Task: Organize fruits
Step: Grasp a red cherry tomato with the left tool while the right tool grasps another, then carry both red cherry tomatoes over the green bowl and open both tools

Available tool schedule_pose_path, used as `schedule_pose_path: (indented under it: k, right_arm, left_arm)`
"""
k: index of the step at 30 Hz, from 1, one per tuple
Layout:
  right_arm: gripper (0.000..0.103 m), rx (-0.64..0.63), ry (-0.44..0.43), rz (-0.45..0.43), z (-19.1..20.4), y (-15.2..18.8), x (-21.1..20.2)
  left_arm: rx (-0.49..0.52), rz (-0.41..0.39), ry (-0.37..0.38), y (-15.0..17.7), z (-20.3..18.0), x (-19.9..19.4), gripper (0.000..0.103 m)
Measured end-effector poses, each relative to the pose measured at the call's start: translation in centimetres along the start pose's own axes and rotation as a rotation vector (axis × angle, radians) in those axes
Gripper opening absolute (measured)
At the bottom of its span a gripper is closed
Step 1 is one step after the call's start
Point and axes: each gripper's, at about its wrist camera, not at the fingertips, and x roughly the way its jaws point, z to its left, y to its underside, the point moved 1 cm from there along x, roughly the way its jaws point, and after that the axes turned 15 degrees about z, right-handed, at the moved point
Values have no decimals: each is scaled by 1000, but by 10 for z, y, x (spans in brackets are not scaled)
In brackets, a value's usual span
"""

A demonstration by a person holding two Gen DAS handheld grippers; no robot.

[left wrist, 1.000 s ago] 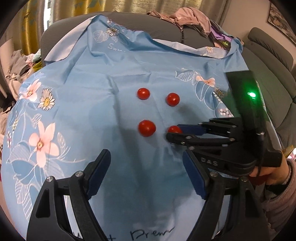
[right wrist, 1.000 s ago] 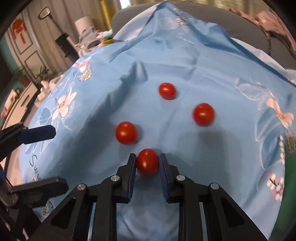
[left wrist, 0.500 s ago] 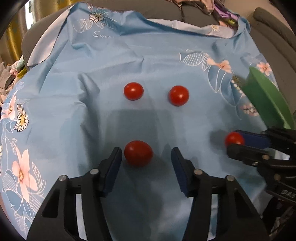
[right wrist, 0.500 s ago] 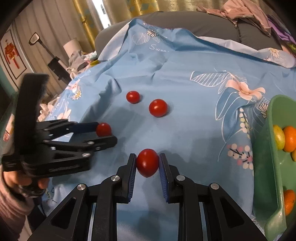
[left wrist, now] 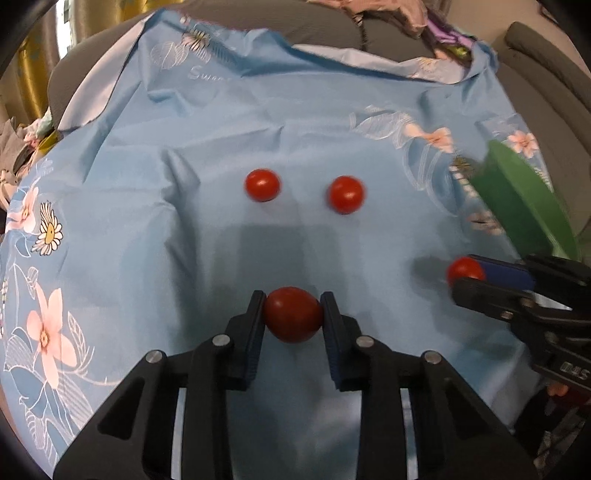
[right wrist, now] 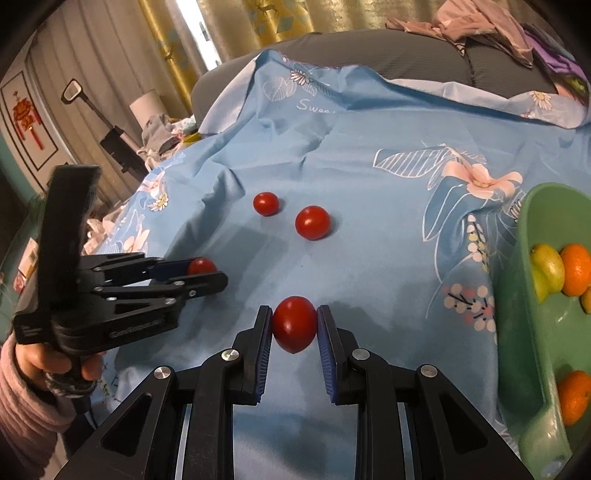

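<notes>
My left gripper [left wrist: 293, 310] is shut on a red tomato [left wrist: 292, 314] low over the blue floral cloth [left wrist: 147, 206]; it also shows in the right wrist view [right wrist: 207, 271]. My right gripper [right wrist: 294, 325] is shut on another red tomato [right wrist: 294, 324] above the cloth, and shows at the right in the left wrist view [left wrist: 466, 275]. Two more tomatoes [left wrist: 262, 184] [left wrist: 346, 194] lie side by side on the cloth beyond. A green basket [right wrist: 524, 295] at the right holds oranges [right wrist: 576, 267] and a yellow-green fruit [right wrist: 548, 269].
The cloth covers a grey sofa [right wrist: 369, 51] with crumpled clothes [right wrist: 476, 22] on its back. The green basket's wall [left wrist: 524, 199] stands at the cloth's right edge. A dark stand and household clutter [right wrist: 118, 144] are at the far left.
My left gripper has closed on the near tomato, which lay between its open fingers half a second ago. My right gripper has carried its tomato right, toward the green basket.
</notes>
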Motion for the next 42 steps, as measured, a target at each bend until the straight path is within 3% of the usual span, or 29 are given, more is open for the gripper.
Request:
schedule_pose_path:
  k: [7, 18, 42]
  right_arm:
    - [26, 6, 2, -35, 0, 11, -21]
    - [26, 13, 28, -128, 2, 30, -67]
    - [26, 124, 98, -273, -42, 60, -132]
  left_arm:
    - [38, -62, 69, 8, -32, -36, 29]
    - [105, -124, 82, 14, -71, -74, 29]
    - [272, -183, 105, -12, -151, -99, 29]
